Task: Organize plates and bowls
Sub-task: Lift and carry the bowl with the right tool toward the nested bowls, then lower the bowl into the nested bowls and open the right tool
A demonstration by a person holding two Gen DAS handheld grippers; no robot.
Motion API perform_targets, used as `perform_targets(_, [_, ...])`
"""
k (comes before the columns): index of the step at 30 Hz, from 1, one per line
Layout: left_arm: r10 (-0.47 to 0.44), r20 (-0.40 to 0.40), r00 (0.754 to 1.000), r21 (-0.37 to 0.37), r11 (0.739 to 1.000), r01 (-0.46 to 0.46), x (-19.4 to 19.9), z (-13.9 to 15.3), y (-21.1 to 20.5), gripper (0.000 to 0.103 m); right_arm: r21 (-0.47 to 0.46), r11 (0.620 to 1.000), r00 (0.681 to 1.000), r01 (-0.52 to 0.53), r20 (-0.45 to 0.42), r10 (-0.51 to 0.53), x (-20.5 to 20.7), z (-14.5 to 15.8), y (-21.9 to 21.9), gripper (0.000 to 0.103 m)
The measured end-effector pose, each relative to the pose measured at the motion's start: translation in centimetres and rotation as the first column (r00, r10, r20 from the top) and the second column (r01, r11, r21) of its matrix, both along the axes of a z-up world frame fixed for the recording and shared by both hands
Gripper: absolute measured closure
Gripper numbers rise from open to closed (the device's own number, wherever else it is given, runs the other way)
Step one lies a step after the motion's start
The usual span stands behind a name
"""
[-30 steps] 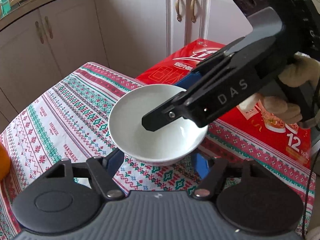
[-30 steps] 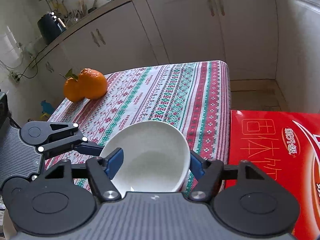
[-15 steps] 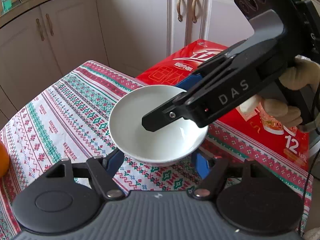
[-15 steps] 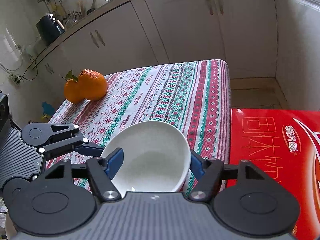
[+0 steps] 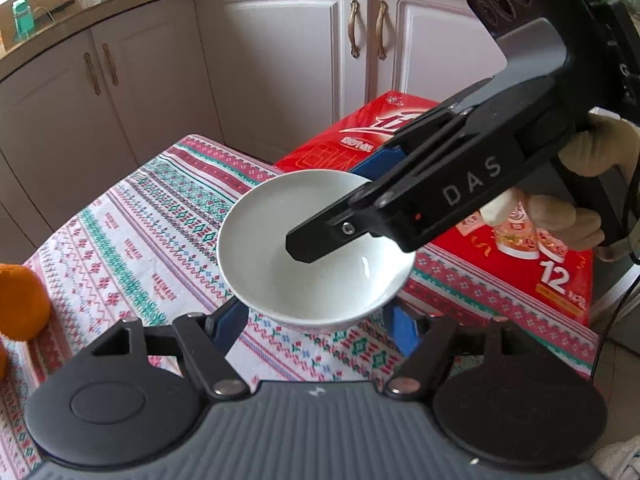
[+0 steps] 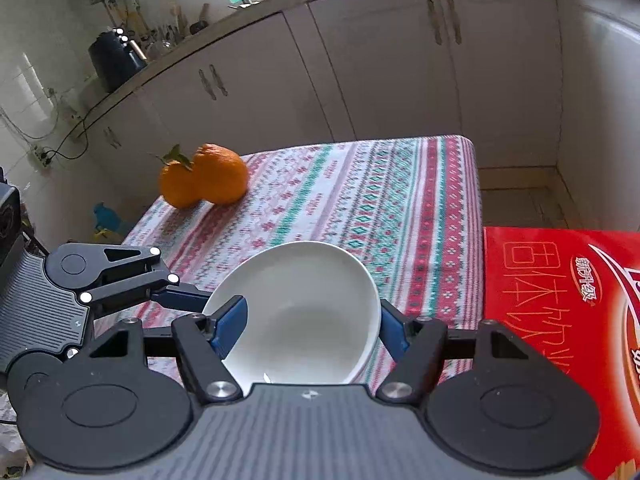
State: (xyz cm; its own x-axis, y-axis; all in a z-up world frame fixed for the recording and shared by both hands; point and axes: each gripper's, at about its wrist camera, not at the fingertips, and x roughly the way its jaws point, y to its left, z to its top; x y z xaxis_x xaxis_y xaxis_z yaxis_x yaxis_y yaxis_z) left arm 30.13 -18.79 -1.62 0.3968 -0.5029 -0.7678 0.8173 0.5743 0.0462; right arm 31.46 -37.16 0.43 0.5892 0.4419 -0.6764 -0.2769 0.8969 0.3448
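Note:
A white bowl [image 5: 280, 264] hangs a little above the patterned tablecloth [image 5: 132, 232], held from two sides. My left gripper [image 5: 316, 322] is shut on it, its blue pads pressing the bowl's lower flanks. From the right, the black right gripper reaches over the rim, one finger [image 5: 320, 236] across the bowl's inside. In the right wrist view the same bowl [image 6: 304, 312] sits between the pads of my right gripper [image 6: 312, 330], which is shut on it. The left gripper's blue finger [image 6: 180, 298] touches the bowl's left rim there.
Two oranges [image 6: 204, 176] lie at the table's far left corner. A red carton [image 6: 560, 304] stands beside the table's right edge. A gloved hand [image 5: 584, 156] holds the right gripper. White cabinets [image 5: 280, 60] line the wall behind.
Both grippers have risen together with the bowl held between them. The tablecloth now lies further below, and an orange has come into the left wrist view's left edge.

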Motion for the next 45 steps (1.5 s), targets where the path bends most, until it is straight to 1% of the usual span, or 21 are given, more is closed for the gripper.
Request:
perform_targets(8, [0.052, 0.02, 0.998, -0.006, 0.999, -0.052, -4.0, 2.3, 3.0, 0.029, 0.006, 0.999, 0.998, -0.052, 0.026, 0.052, -3.2, 3.0, 3.0, 0.028])
perform_targets(12, [0.091, 0.016, 0.996, -0.027, 0.995, -0.091, -5.9, 3.3, 4.7, 0.029, -0.008, 0.996, 0.995, -0.088, 0.043, 0.088, -5.0, 4.1, 5.0, 0.028])
perform_targets(18, [0.127, 0.046, 0.991, -0.047, 0.991, -0.125, -8.7, 4.6, 7.1, 0.028, -0.034, 0.991, 0.99, -0.129, 0.056, 0.131, -7.2, 5.2, 7.8, 0.028])
perform_targets(23, [0.155, 0.06, 0.986, -0.056, 0.987, -0.151, -10.6, 5.0, 8.8, 0.028, -0.04, 0.987, 0.985, -0.157, 0.067, 0.16, -8.7, 5.8, 9.7, 0.028])
perform_targets(32, [0.195, 0.047, 0.98, -0.062, 0.979, -0.192, -13.0, 4.4, 11.6, 0.028, -0.053, 0.977, 0.977, -0.204, 0.05, 0.207, -10.6, 5.5, 12.7, 0.028])
perform_targets(38, [0.216, 0.028, 0.976, -0.062, 0.975, -0.214, -14.3, 3.8, 12.6, 0.028, -0.052, 0.973, 0.973, -0.226, 0.028, 0.228, -11.4, 4.8, 13.9, 0.028])
perform_targets(45, [0.228, -0.006, 0.974, -0.055, 0.972, -0.228, -14.9, 2.8, 13.1, 0.028, -0.053, 0.97, 0.972, -0.236, -0.006, 0.236, -11.8, 3.7, 14.6, 0.028])
